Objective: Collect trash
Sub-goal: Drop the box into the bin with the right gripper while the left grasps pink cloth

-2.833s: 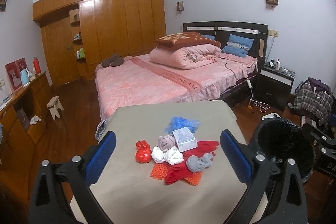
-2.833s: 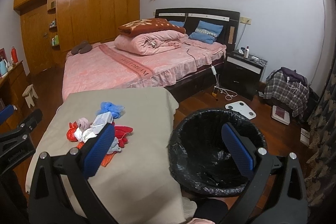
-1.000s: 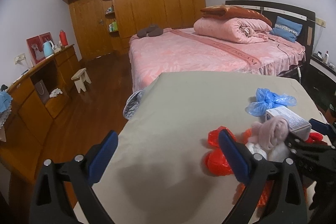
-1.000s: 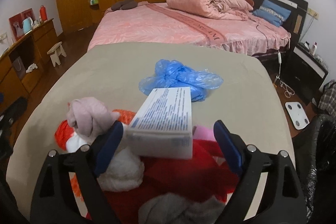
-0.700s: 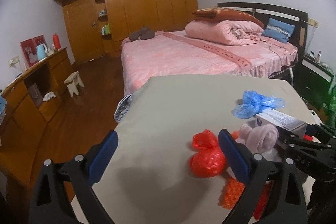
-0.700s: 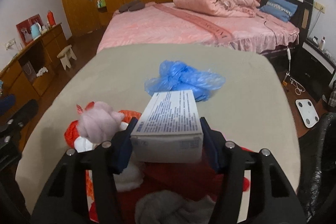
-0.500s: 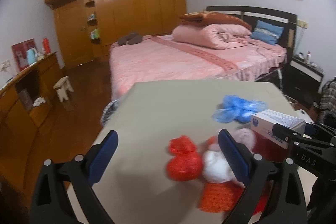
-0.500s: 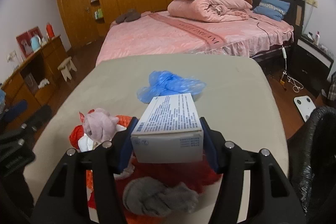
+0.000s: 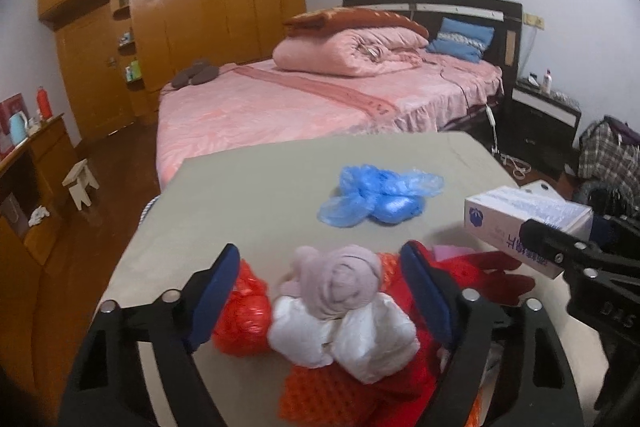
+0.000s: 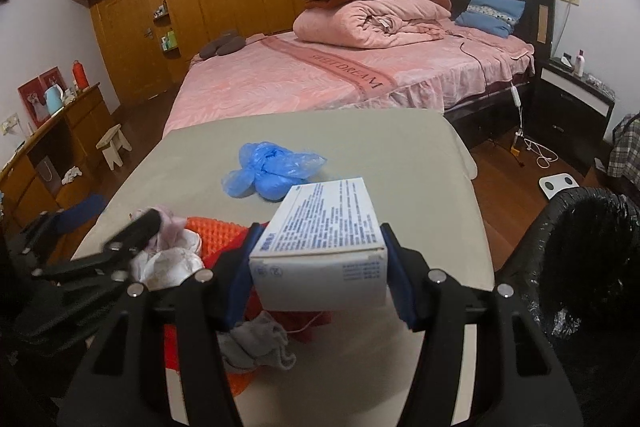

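A pile of trash lies on the beige table (image 9: 248, 187): a pink rolled cloth (image 9: 340, 279) on white wads (image 9: 360, 339), a red bag (image 9: 240, 315), orange mesh (image 9: 320, 391), red cloth, a grey wad (image 10: 256, 347). My left gripper (image 9: 324, 299) is open, its jaws on either side of the pink and white wads. My right gripper (image 10: 320, 255) is shut on a white printed box (image 10: 324, 223) and holds it above the pile; the box also shows in the left wrist view (image 9: 520, 219). A crumpled blue plastic bag (image 9: 376, 195) lies farther back.
A black-lined trash bin (image 10: 580, 259) stands on the floor right of the table. A pink bed (image 10: 320, 75) is behind the table. A wooden sideboard (image 10: 48, 147) and small stool (image 10: 114, 145) stand at the left, a nightstand (image 10: 576, 107) at the right.
My right gripper closed on the white box and lifted it off the pile. My left gripper swung right and moved down around the pink and white wads.
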The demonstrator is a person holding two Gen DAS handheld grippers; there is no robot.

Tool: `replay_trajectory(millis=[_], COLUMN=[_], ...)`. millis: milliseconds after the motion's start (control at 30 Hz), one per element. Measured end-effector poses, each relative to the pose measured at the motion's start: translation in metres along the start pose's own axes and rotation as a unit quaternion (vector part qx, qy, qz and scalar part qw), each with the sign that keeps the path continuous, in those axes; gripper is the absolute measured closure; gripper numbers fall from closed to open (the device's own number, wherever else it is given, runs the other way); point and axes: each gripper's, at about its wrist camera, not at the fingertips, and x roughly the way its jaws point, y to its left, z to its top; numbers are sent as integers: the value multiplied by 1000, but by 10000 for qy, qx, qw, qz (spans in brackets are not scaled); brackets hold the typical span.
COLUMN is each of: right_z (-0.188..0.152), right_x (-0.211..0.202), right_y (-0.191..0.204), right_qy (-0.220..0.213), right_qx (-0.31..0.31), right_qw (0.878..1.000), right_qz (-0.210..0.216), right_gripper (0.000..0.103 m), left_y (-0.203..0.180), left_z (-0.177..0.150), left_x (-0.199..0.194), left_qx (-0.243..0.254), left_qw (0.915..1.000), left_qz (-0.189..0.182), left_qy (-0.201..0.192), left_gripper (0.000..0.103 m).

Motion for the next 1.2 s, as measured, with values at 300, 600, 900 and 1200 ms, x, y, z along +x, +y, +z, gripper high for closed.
replay_trajectory(millis=[300,600,900,1200], right_z=[-3,9,12,-16], right_x=[-1,-32,-82,-121], right_y=[-1,-12,-63,-148], right_qy=[12,-388,-789,-678], right_qx=[1,139,436,789], right_qw=[10000,9992,9946,9822], right_qz=[30,21,-523,-1563], right_gripper=[47,47,47,47], left_y=[-3,-3,-59,-155], left_z=[-10,18,45,46], left_x=[16,-20,-40,-49], left_qx=[-31,-187,82,564], left_qw=[9996,9988,9937,9784], left_qz=[-184,-273,-961,-1926], left_qy=[191,-359,-574,-490], left_gripper=[66,67,67,67])
